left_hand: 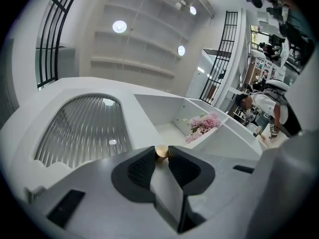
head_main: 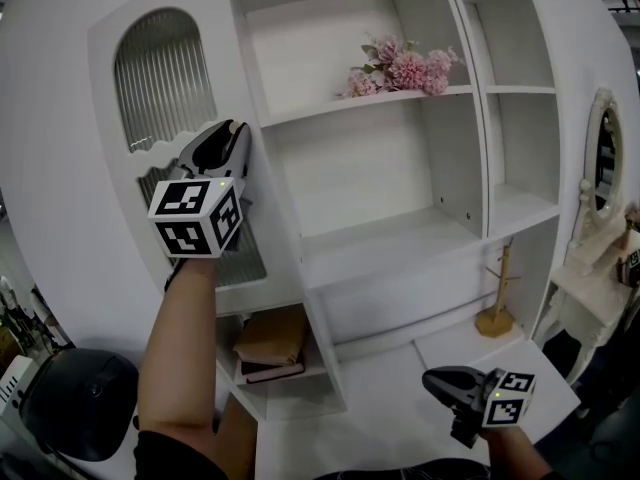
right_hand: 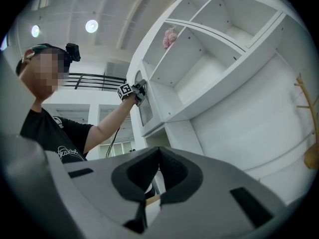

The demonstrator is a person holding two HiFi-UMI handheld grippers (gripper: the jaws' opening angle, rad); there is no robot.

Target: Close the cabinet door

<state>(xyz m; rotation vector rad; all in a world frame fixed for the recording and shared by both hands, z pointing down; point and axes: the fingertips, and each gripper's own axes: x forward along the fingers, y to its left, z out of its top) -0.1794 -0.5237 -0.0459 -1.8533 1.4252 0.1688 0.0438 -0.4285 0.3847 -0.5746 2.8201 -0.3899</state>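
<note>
The left gripper (head_main: 236, 130) is raised at the far left. Its jaws are closed on a small brass knob (left_hand: 161, 152), which sits pinched between the pad tips. The knob is on the right edge of the cabinet door (head_main: 105, 168), a white panel with an arched pane of ribbed glass (head_main: 160, 73). The door hangs at the left of the cabinet and seems to stand a little out from the front, though how far is hard to tell.

The right gripper (right_hand: 158, 151) hangs low at the near right. Its jaws are pressed together with nothing between them, and it takes no part in the job.

To the right of the door are open white shelves (head_main: 380, 238), one with pink flowers (head_main: 405, 68) on it. Below the door, a low compartment holds a stack of books (head_main: 270, 343). A wooden stand (head_main: 497, 298) is on the counter further right.

The door is likely a stiff, fairly light panel that swings freely on its hinges. The glass is the fragile part, so a slow push is wiser than a slam. The knob is the right place to hold, but it is small, round and smooth, so it may slip out of the pads if pulled sideways. Pressing straight along the swing should keep the grip.
</note>
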